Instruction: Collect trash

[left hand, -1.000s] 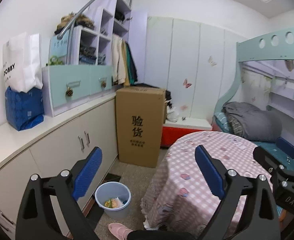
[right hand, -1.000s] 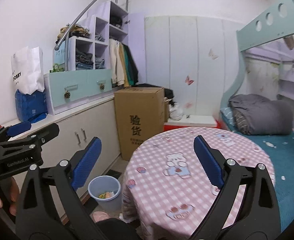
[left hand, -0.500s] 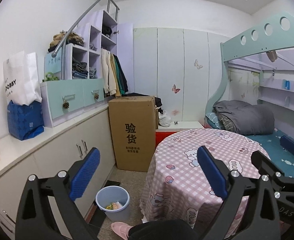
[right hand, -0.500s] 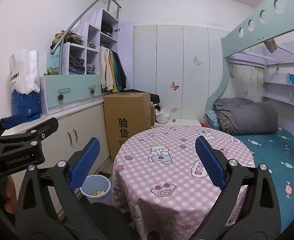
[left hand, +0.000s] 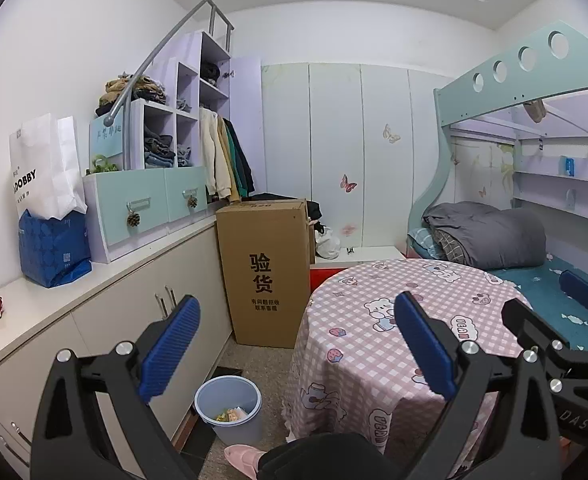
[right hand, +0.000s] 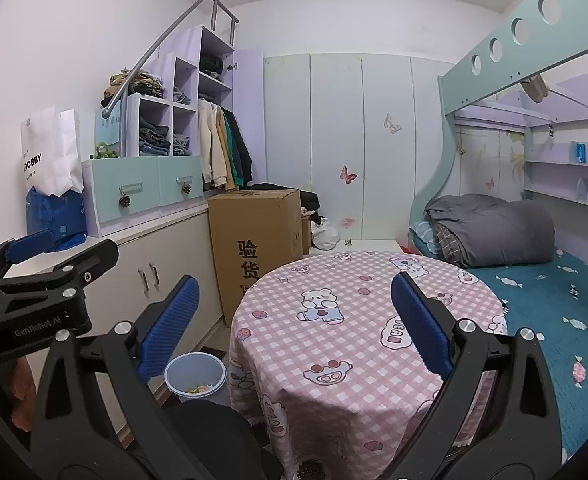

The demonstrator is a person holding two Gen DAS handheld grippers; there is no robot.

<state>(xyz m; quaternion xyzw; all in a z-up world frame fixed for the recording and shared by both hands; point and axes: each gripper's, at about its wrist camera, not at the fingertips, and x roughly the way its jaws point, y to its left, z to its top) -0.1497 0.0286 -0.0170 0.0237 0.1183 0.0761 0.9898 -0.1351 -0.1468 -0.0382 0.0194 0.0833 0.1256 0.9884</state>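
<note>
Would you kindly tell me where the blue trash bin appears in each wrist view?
Left wrist: the blue trash bin stands on the floor at bottom centre-left, between the cabinets and the round table.
Right wrist: the bin sits lower left, partly behind the gripper's left finger.
Shared landmark: the cardboard box, behind the bin.
</note>
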